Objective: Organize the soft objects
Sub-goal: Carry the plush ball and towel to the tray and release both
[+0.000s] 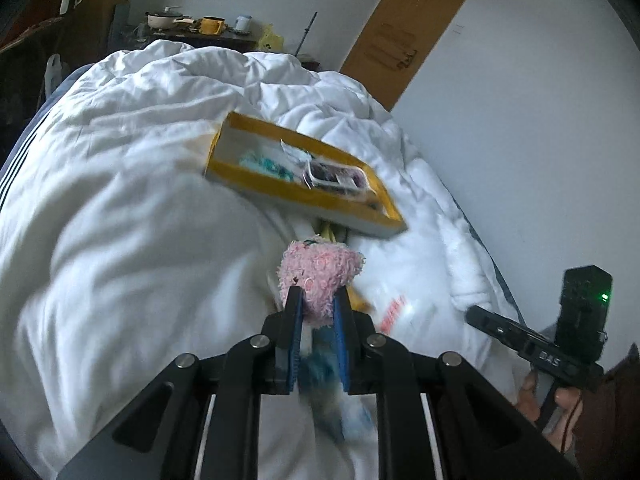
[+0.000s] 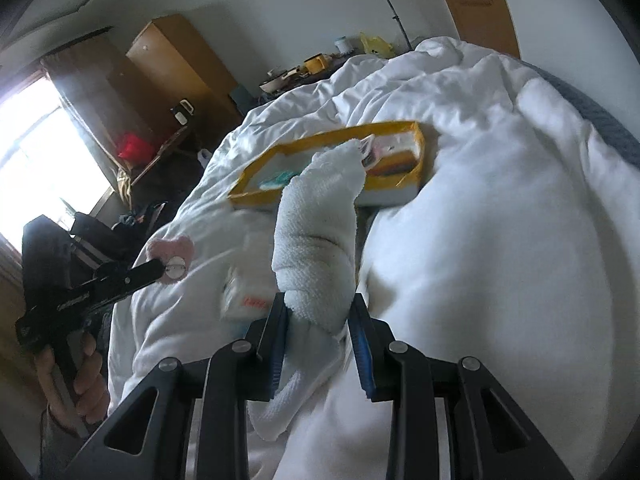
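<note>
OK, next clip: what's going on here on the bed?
A person is tidying soft things on a bed covered by a white duvet, with a gripper in each hand. The left gripper is clamped on a fluffy pink item; the right gripper holds a rolled white towel. Both items are lifted off the duvet, short of the yellow box that lies open further up the bed with a few things already inside. A plastic packet lies on the duvet between the grippers.

A rumpled white duvet [image 1: 140, 152] covers the bed. At upper left of the left wrist view, a dark worktop [image 1: 208, 38] carries a white pot [image 1: 164, 19] and a yellow mug [image 1: 211, 25]. A wooden door [image 1: 416, 28] stands upper right.
</note>
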`<state>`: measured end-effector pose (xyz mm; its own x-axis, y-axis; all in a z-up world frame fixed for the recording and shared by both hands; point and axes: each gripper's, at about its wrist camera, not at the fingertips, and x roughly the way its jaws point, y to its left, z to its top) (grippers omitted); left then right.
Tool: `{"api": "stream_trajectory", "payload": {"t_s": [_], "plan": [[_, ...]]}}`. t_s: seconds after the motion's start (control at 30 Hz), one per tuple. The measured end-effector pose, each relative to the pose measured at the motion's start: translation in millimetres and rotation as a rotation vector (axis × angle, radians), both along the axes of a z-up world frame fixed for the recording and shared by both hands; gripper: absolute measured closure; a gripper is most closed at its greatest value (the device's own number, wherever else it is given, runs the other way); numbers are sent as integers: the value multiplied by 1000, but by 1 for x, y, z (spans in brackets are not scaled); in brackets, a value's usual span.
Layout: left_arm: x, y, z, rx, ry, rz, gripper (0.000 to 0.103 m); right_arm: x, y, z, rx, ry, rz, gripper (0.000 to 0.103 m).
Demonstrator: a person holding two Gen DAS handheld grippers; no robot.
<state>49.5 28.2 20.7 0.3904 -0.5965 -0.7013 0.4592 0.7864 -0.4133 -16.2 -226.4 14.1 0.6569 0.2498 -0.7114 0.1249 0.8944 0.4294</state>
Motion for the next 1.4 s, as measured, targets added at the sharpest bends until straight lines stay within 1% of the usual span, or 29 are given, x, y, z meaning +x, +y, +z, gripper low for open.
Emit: {"api": "stream_trajectory", "payload": {"t_s": [0.2,0.27,0.33,0.4,0.53,0.6,0.67,0.77,0.87,0.9,0.93,0.97,1.0,1.03,1.07,1.1,1.13,1.17,1.2,1.27,1.33,1.4], "plan": [[78,-16,15,7,33,25,88,64,-41,35,-13,26,-4,70],[97,-19,21,-5,33,24,88,89,-50,43,-33,27,5,70],[116,-23,27,-15,26,27,88,110,-59,45,-50,37,5,70],[136,-28,27,-21,28,34,87,136,-69,40,-47,57,2,70],[177,-43,15,41,48,79,87,183,-85,14,-21,125,-10,70],[193,-53,8,61,71,67,87,203,-87,3,-20,151,3,70],[206,-61,3,80,97,66,87,217,-82,-6,-49,170,25,70],[214,-70,-3,99,99,44,87,231,-77,-19,-108,189,37,70],[226,-79,-16,182,75,48,86,242,-85,-31,-81,204,17,70],[230,-80,-23,205,76,60,85,243,-88,-35,-90,216,2,70],[233,-79,-31,209,92,72,85,244,-90,-40,-99,225,-10,70],[234,-78,-38,199,107,74,81,243,-91,-44,-100,229,-16,68],[233,-75,-47,186,122,75,74,241,-92,-49,-82,232,-15,66],[232,-73,-52,176,137,80,70,240,-93,-53,-65,237,-12,60],[230,-71,-58,162,153,84,62,237,-94,-56,-47,234,-7,55],[227,-69,-59,152,150,85,59,235,-94,-55,-37,223,-4,52],[224,-68,-57,143,137,89,59,233,-96,-53,-31,219,-10,44],[221,-66,-53,126,129,85,52,231,-97,-50,-28,216,-22,31],[219,-65,-49,114,122,83,40,228,-98,-43,-46,206,-49,28],[212,-60,-37,79,77,88,29,216,-99,-28,-54,155,-67,28],[200,-55,-24,75,21,87,29,203,-100,-15,-17,120,-62,28],[186,-51,-16,75,4,67,29,179,-96,-2,36,51,-43,28]]}}
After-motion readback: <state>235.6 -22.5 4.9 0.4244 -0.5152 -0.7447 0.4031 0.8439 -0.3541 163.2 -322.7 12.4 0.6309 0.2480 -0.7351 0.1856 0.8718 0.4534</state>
